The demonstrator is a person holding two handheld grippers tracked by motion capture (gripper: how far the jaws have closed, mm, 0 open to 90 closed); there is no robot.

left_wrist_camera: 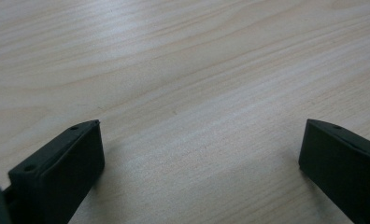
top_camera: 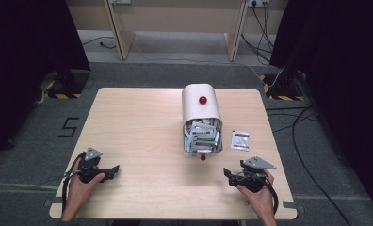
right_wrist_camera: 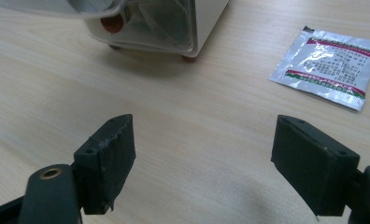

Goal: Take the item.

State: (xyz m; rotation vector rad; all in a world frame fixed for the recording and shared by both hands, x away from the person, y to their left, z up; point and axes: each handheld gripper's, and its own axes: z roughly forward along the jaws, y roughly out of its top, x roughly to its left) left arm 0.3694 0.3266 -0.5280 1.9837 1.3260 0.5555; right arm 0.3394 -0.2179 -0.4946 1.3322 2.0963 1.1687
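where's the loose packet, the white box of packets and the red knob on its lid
loose packet (right_wrist_camera: 327, 65), right gripper view, on its printed face
white box (top_camera: 187, 143), high view, on its left wall beside the packets
red knob (top_camera: 202, 100), high view, on the knob's rounded top, mid lid

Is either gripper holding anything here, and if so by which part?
Nothing is held. The left gripper and right gripper are both open over bare table; the sachet lies untouched beside the box.

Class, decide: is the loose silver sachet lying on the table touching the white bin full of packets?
Apart. The high view shows bare wood between the silver sachet and the white bin.
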